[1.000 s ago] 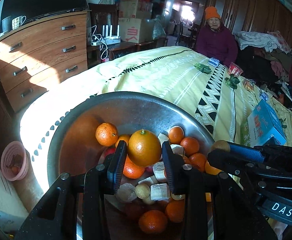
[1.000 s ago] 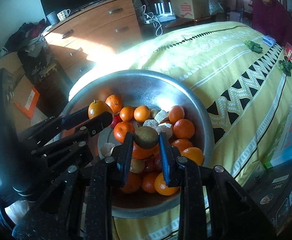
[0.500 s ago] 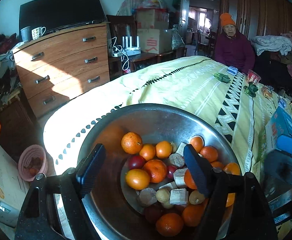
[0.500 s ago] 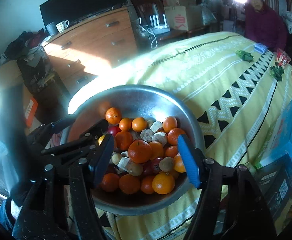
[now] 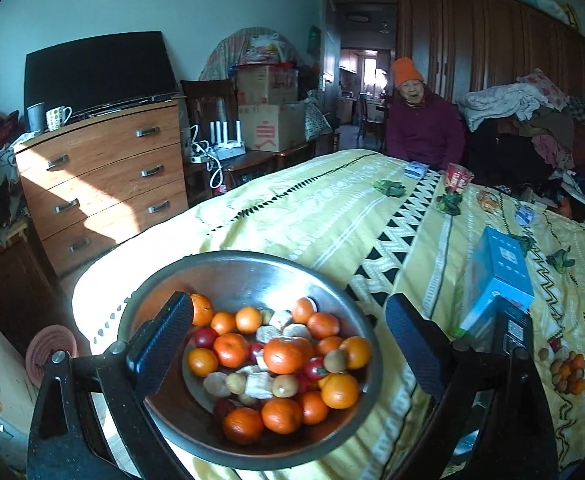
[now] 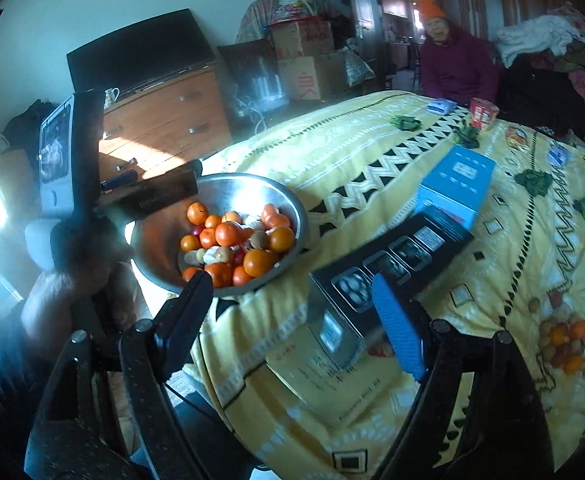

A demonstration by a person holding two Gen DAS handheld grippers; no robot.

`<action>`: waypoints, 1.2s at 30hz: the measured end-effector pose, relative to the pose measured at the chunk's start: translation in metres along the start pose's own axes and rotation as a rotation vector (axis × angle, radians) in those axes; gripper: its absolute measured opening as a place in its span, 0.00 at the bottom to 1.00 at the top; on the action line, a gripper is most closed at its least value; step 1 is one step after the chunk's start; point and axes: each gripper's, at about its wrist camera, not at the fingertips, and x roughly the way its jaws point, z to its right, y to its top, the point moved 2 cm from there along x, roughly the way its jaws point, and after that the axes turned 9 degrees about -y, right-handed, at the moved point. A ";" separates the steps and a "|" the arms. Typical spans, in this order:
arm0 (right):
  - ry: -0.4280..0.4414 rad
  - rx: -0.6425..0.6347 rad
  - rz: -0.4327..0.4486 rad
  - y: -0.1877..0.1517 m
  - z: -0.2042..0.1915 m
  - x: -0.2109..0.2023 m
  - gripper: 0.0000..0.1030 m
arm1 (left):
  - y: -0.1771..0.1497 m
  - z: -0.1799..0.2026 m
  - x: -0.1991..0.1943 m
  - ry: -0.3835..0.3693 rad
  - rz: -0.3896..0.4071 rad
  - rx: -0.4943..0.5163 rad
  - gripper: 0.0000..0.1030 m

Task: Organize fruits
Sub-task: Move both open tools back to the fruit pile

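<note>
Both tools backed off bowl [image 5: 252, 264], jaws opening, right view blurred

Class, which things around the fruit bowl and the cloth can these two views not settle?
- Metal bowl: near rim hidden by left gripper fingers, left view.
- Fruit pile: lower pieces buried.
- Black box: motion-blurred print, right view.
- Loose fruit: too small to identify.

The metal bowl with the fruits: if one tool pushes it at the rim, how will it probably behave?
The metal bowl looks heaped with oranges and other fruit, so it is probably heavy and slow to slide. It sits on a soft yellow cloth, which may bunch up. A push on the rim could tilt it, and the round fruit would likely roll.
</note>
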 end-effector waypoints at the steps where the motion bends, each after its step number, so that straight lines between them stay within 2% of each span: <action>1: -0.013 0.014 -0.008 -0.009 0.007 -0.005 0.81 | -0.002 0.010 0.001 -0.007 -0.012 0.018 0.95; 9: -0.120 0.156 -0.093 -0.075 0.072 -0.031 0.81 | -0.015 0.092 -0.005 -0.105 -0.039 0.138 0.95; 17: -0.167 0.259 -0.095 -0.106 0.111 -0.055 0.81 | -0.027 0.163 -0.018 -0.181 -0.042 0.245 0.95; 36: -0.163 0.409 -0.073 -0.155 0.169 -0.084 0.81 | -0.059 0.257 -0.037 -0.236 -0.083 0.403 0.95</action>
